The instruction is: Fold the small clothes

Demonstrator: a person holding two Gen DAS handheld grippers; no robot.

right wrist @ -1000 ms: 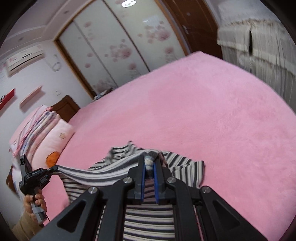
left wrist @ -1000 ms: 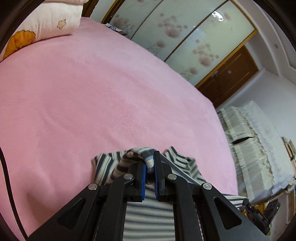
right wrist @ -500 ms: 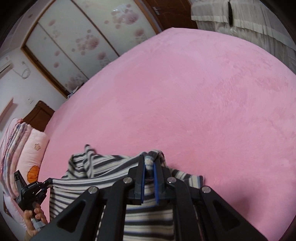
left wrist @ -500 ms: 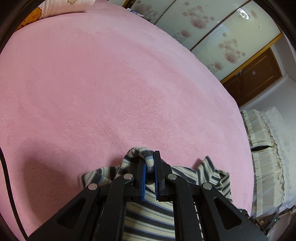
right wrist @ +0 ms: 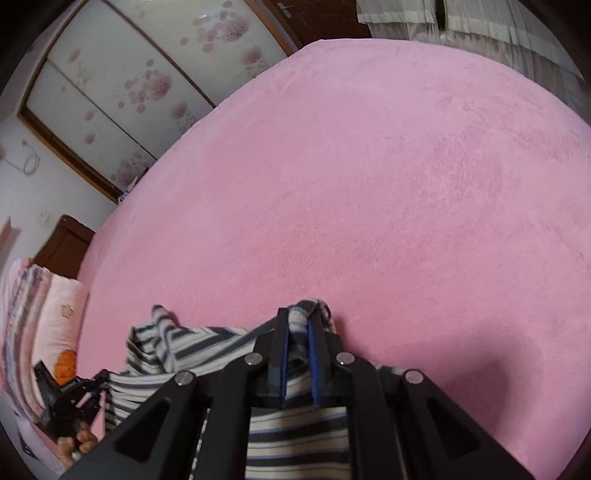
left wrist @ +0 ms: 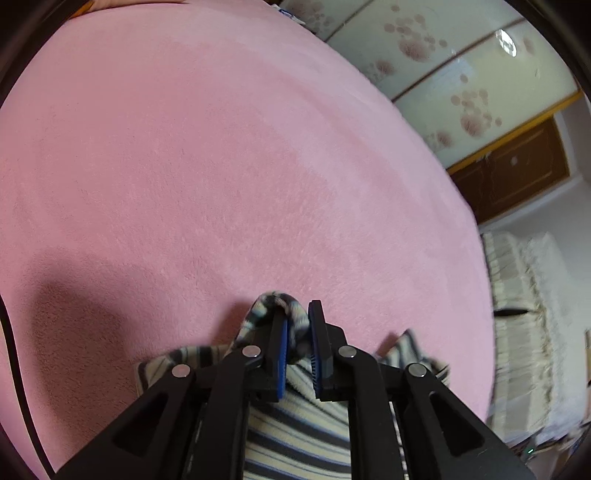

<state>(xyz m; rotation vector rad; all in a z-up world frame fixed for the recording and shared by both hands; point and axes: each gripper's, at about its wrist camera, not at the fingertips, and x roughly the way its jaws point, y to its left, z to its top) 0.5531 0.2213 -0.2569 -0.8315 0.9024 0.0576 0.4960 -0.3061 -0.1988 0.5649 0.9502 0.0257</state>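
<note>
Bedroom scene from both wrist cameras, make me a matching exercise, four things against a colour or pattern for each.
Things:
1. bedspread
2. garment
3. wardrobe doors
4. gripper pads

Colour or pattern:
A. blue
B. dark and cream stripes
C. pale with pink flower prints
D. plain pink

Pairs: 1-D, 2-B, 3-C, 4-A

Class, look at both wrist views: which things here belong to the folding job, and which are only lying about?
Belong to the job:
- striped garment, a bunch of it pinched in each pair of tongs
- left tongs
- right tongs
- pink blanket, the surface it is laid on

Just lying about:
- pillow at the bed's edge
- flowered wardrobe doors
- pleated curtain
</note>
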